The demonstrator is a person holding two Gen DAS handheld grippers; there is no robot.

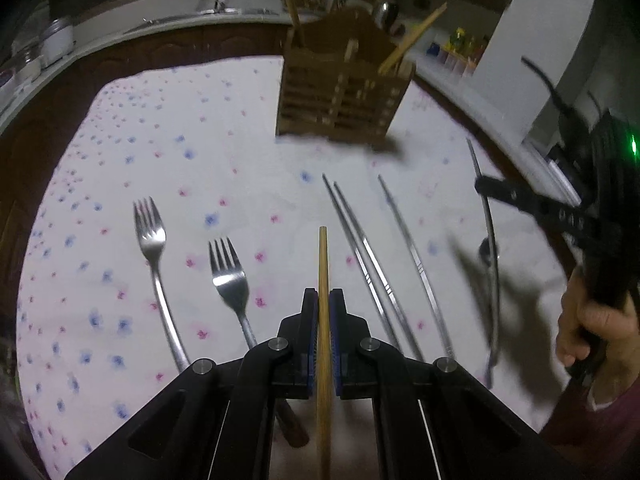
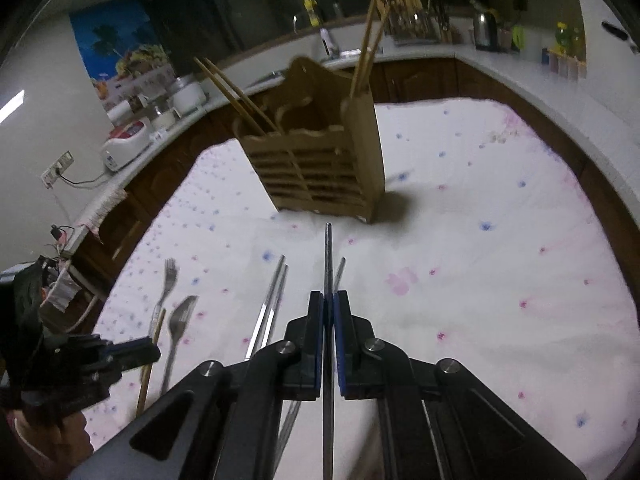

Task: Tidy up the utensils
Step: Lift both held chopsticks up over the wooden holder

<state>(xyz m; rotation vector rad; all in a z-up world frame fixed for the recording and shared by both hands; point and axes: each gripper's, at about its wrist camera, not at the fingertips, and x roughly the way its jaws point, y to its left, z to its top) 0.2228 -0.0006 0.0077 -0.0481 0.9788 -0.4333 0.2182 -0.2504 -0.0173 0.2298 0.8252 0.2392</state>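
Now the left gripper (image 1: 324,300) pinches a long wooden chopstick (image 1: 323,264) between its blue-padded fingers, pointing toward the slatted wooden utensil holder (image 1: 344,100) that stands on the flower-printed white tablecloth (image 1: 200,152). Nearer than the holder lie two steel forks (image 1: 152,240), a pair of metal chopsticks (image 1: 360,248) and a single one (image 1: 412,256). Meanwhile the right gripper (image 2: 329,304) is clamped on a thin metal chopstick (image 2: 329,256), aimed at the holder's base.
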